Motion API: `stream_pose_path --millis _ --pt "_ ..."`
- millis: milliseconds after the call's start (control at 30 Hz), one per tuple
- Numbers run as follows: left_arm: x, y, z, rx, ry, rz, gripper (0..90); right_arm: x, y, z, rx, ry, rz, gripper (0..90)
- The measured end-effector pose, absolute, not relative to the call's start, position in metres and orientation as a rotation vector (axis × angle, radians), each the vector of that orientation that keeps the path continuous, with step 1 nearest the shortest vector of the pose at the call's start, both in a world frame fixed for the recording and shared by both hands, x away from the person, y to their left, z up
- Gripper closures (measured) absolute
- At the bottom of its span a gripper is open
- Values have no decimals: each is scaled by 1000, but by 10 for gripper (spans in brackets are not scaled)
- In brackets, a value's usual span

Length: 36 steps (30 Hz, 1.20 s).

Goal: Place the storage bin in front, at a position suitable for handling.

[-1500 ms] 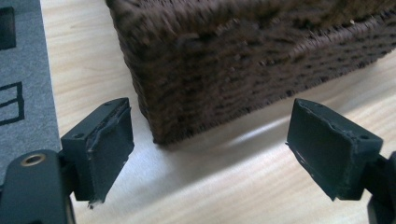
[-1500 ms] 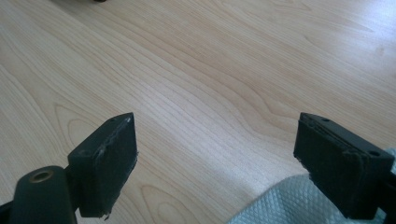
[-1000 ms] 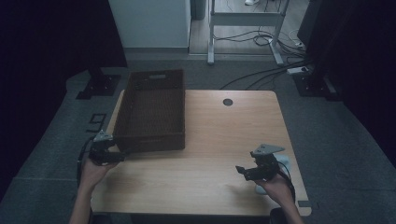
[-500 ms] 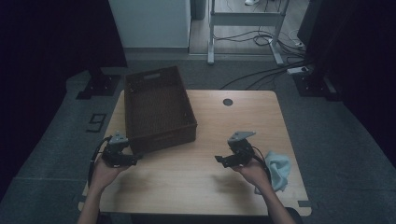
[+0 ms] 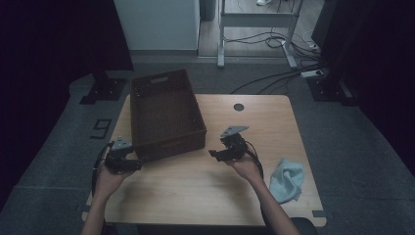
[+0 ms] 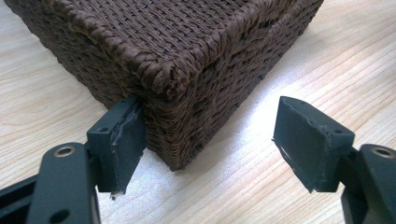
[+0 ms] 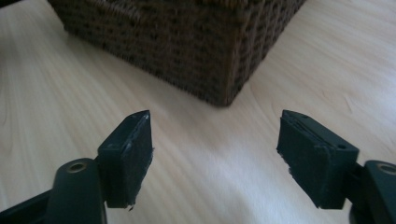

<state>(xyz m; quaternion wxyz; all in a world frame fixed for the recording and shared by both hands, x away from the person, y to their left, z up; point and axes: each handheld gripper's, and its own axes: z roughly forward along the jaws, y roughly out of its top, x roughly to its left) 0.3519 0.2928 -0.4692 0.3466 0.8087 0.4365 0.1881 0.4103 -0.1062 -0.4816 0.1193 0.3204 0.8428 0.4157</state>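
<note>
1. Dark curtains and a grey floor with trailing cables surrounded a pale wooden table (image 5: 254, 127), lit from above.

2. On it stood a brown woven basket (image 5: 166, 115), toward ten o'clock of the tabletop, its far end overhanging the table's far edge. A light blue cloth (image 5: 288, 178) lay crumpled near four o'clock, well apart from it.

3. The basket looked light and fairly stiff — tight weave, thick braided rim, rough enough that pads should not slip. It appeared empty. Its walls would probably flex a little under a pinch, so the rim at a corner or the cut-out handle in the far short wall seemed the safest hold.

4. Its long axis ran from about five o'clock to eleven o'clock, the near short wall facing the person, slightly turned.

5. The left gripper (image 6: 210, 140) had its jaws wide apart around the basket's near left corner — one pad (image 6: 126, 140) touching the wall, the other clear.

6. The right gripper (image 7: 215, 154), jaws also spread and empty, pointed at the near right corner, just short of it.
</note>
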Motion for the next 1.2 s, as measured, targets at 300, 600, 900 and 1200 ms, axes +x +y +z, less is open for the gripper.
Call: stream_pose_path --millis 300,600,900,1200 --pt "355 295 -470 2066 1150 495 291 440 -80 -484 936 2442 1250 379" --pt "356 297 -472 2057 1153 503 296 457 -63 -487 941 2466 1269 472" --pt "358 292 -476 2090 1198 550 445 456 -61 -488 963 2492 1251 571" --pt "349 290 -475 2118 1148 533 476 448 -68 -487 931 2505 1246 582"
